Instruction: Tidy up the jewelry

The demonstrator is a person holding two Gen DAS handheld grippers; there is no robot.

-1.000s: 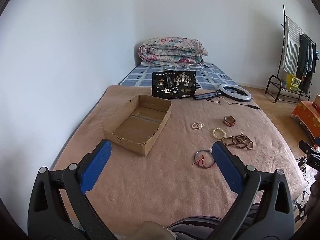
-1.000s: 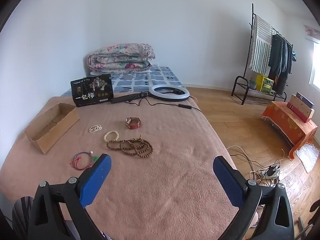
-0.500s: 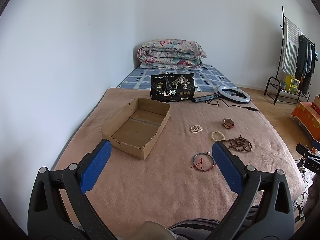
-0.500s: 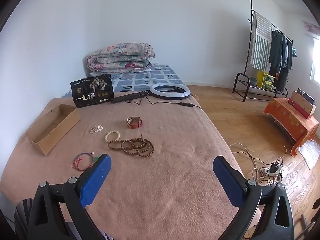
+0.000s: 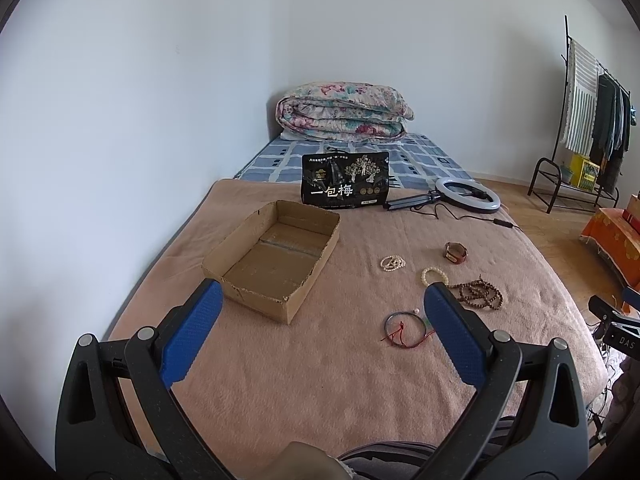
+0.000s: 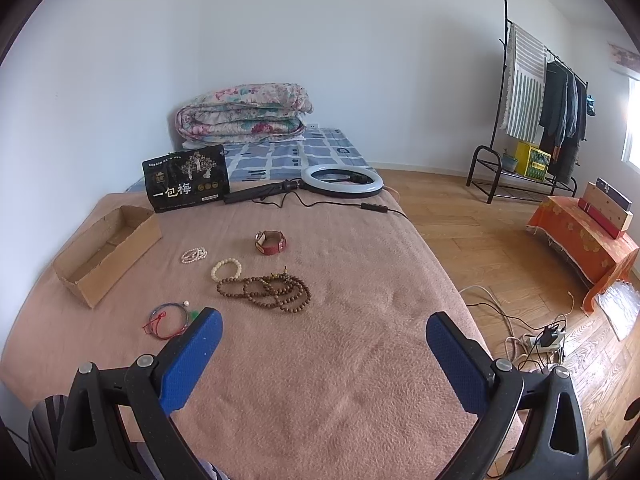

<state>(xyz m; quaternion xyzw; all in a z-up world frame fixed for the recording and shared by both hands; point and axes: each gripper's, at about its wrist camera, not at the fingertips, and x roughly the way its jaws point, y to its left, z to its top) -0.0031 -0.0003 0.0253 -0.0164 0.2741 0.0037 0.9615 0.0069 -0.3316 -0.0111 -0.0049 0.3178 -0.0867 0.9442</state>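
An empty cardboard box (image 5: 276, 260) (image 6: 108, 250) lies on a tan blanket. To its right lie a small pearl bracelet (image 5: 392, 263) (image 6: 194, 255), a cream bead bracelet (image 5: 434, 276) (image 6: 226, 269), a red-strap watch (image 5: 456, 252) (image 6: 271, 242), a long brown bead string (image 5: 478, 294) (image 6: 268, 292) and a red-and-blue cord bracelet (image 5: 406, 328) (image 6: 170, 320). My left gripper (image 5: 318, 332) is open and empty, above the blanket short of the box. My right gripper (image 6: 324, 348) is open and empty, short of the beads.
A black snack bag (image 5: 346, 180) stands behind the box. A ring light on a folded stand (image 6: 340, 178) with its cable lies at the back. A folded quilt (image 5: 344, 112) lies on the bed. A clothes rack (image 6: 532, 112), an orange-covered stool (image 6: 584, 240) and floor cables (image 6: 540, 340) are on the right.
Both grippers have drifted slightly back and up, so the box and jewelry sit a little farther off. Both stayed open. Nothing on the blanket moved.
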